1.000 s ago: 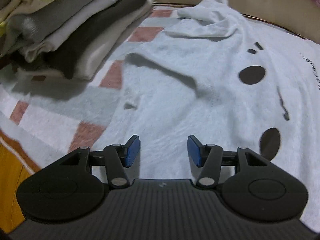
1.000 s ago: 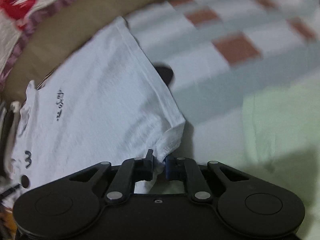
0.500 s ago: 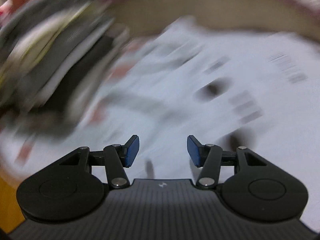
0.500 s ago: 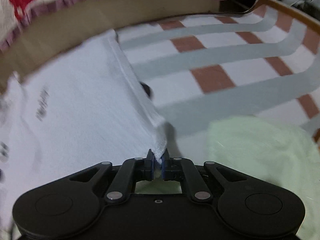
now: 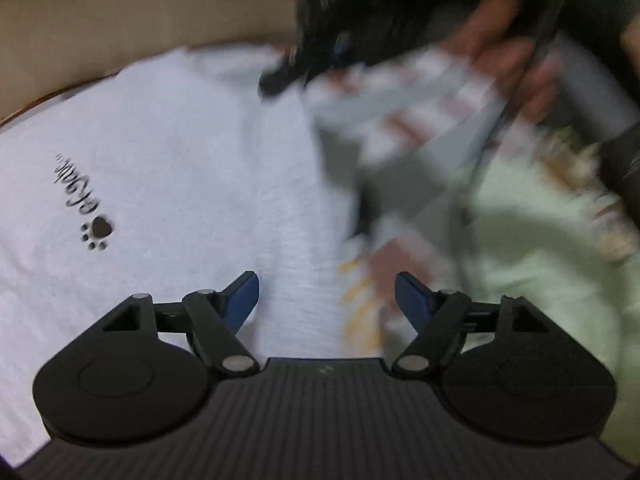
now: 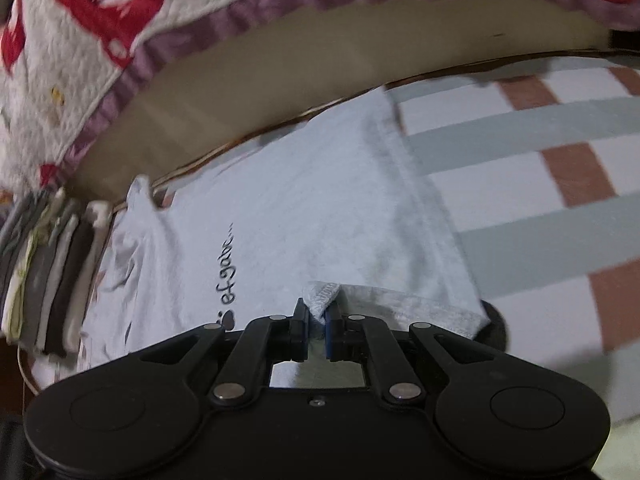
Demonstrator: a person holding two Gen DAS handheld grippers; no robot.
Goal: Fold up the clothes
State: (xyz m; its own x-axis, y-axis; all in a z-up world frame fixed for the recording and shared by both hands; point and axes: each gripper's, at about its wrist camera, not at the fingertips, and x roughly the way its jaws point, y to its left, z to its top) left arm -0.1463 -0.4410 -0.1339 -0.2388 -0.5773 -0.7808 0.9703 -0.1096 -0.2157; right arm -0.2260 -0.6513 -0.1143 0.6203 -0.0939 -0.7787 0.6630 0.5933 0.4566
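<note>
Right tool (image 6: 317, 322) pressed together on a hem corner of the white T-shirt (image 6: 320, 208), lifted off the bedspread (image 6: 520, 184), likely so that edge can be carried over the body of the shirt for a fold. Just ahead of that tool, a flap already doubled back along the near edge; further ahead, the printed lettering (image 6: 229, 268) lying flat; off to the far left, a stack of folded clothes (image 6: 48, 272), presumably finished pieces kept clear of the working area; beyond everything, a quilt (image 6: 80, 40) with red print.

Left tool (image 5: 327, 300) spread but closing, nothing between its blue fingers (image 5: 243, 300), hanging over the shirt's edge, probably to pick up a second corner. Left of it, the paw print (image 5: 98, 234); right of it, a pale green cloth (image 5: 532, 256); far ahead, blurred, the other tool in a hand (image 5: 508, 52)
</note>
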